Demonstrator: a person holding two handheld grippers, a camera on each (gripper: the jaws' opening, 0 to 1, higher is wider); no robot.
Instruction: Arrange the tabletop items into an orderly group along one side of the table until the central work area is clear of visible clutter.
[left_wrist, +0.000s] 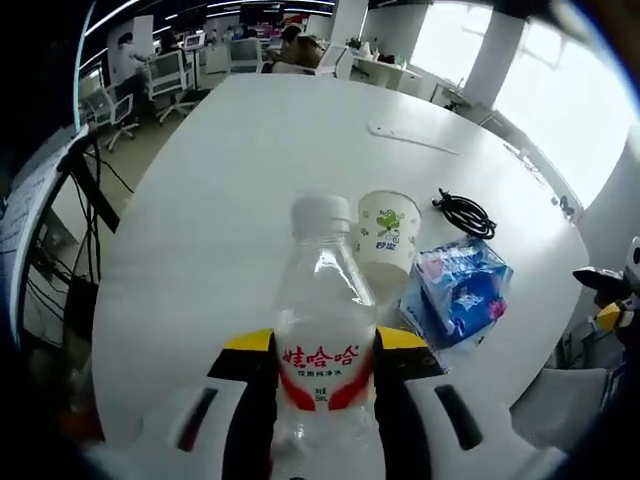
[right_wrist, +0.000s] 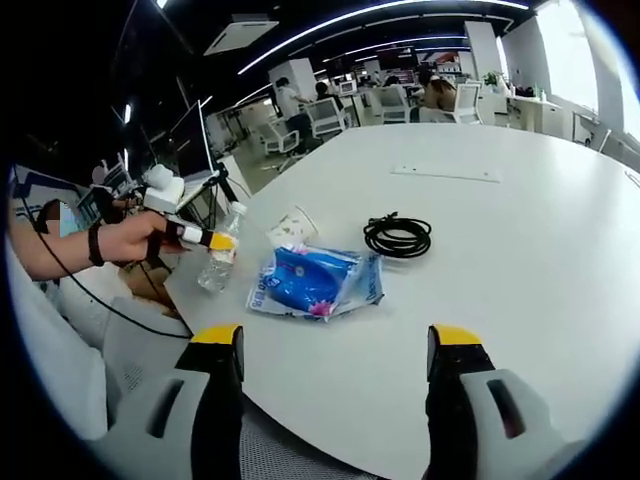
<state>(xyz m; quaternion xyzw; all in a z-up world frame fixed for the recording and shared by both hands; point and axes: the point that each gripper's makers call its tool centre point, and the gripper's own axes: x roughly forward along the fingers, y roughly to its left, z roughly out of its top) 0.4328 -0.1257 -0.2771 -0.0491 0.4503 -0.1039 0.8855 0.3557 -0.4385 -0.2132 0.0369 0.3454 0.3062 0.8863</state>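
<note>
The water bottle (left_wrist: 322, 330) is a clear plastic one with a white cap and a red-and-white label, and it sits pinched between the yellow-tipped jaws of the left claw (left_wrist: 324, 355). In the right gripper view that same bottle (right_wrist: 219, 262) stands upright at the near edge of the white worktop (right_wrist: 480, 290), with the left claw (right_wrist: 205, 239) closed on it below the cap and a person's hand (right_wrist: 135, 240) wrapped around the tool behind it.

Just beside the bottle, further in on the worktop, is a paper cup (left_wrist: 387, 238) printed with a green figure; in the right gripper view the cup (right_wrist: 292, 228) appears tipped over on its side. Next past the bottle and touching or nearly touching the cup lies a blue plastic packet (left_wrist: 458, 288), flat on the surface, seen in the right gripper view (right_wrist: 318, 281) as well. Beyond the packet from the bottle is a coiled black cable (left_wrist: 465, 212), near the packet but apart from it (right_wrist: 398, 236). Well away from the bottle, toward the far side of the worktop (left_wrist: 240, 180), lies a thin pale strip (left_wrist: 412, 138), also visible in the right gripper view (right_wrist: 445, 173).

The right claw (right_wrist: 335, 355) is held off the worktop's near edge, its jaws spread wide with nothing between them.
</note>
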